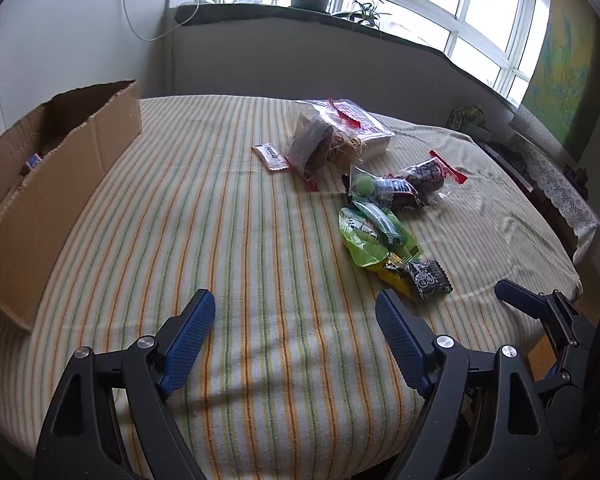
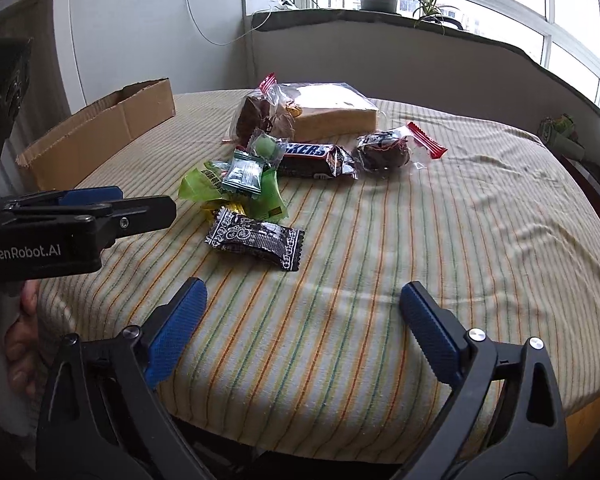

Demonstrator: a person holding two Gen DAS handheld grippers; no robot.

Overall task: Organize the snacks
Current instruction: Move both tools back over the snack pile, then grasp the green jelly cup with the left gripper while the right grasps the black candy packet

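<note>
Both wide-open jaws hover over striped cloth [image 2: 380,240], snacks [image 2: 256,236] beyond.

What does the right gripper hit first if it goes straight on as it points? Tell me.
Probably the striped cloth on the table: the open right gripper points down at bare fabric. The black-and-white snack packet lies just left of that line, so it may be clipped; depth is unclear.

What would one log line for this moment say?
left gripper open, empty | right gripper open, empty | snacks on cloth | cardboard box left
</note>
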